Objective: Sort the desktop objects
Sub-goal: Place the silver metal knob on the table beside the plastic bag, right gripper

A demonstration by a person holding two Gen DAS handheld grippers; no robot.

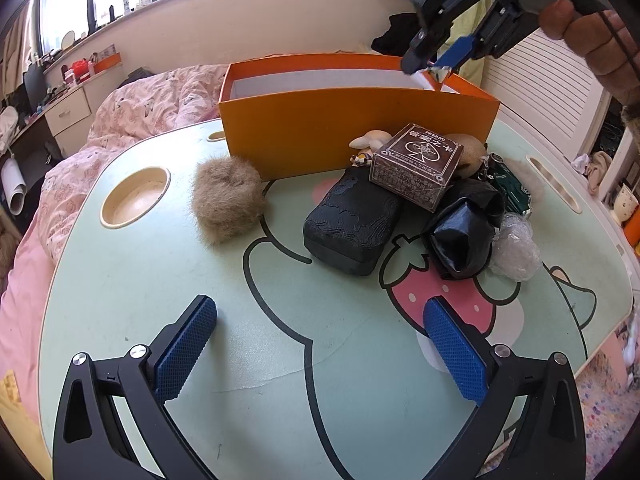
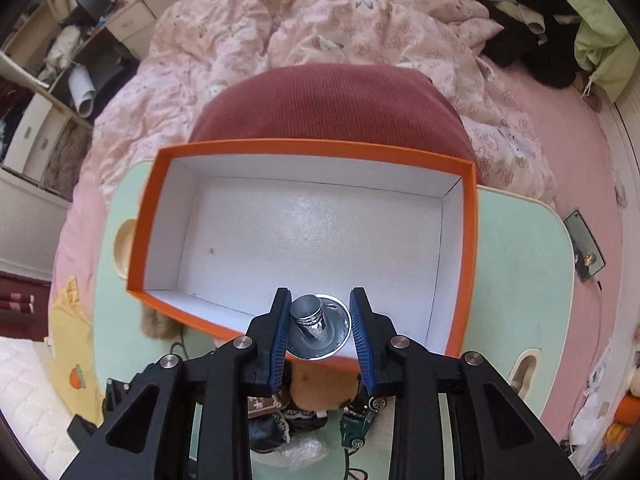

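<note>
My right gripper [image 2: 320,314] is shut on a shiny silver metal piece [image 2: 318,326], a disc with a short round knob, and holds it above the near edge of the open orange box [image 2: 312,148], whose white inside is bare. In the left wrist view that gripper [image 1: 430,66] hangs over the orange box [image 1: 360,136] at its far right corner. My left gripper [image 1: 320,308] stands open low over the green table [image 1: 160,280], holding nothing. In front of the box lie a fur ball [image 1: 226,204], a black case [image 1: 352,226], a brown printed box [image 1: 416,164], a crumpled black bag [image 1: 466,228], bubble wrap [image 1: 514,246] and a green toy car [image 1: 514,186].
The table has a round cup recess [image 1: 134,196] at the left and slots near its edges. A pink quilt [image 2: 320,20] and a dark red cushion [image 2: 328,104] lie behind the box. A phone [image 2: 584,244] rests on the bed at the right.
</note>
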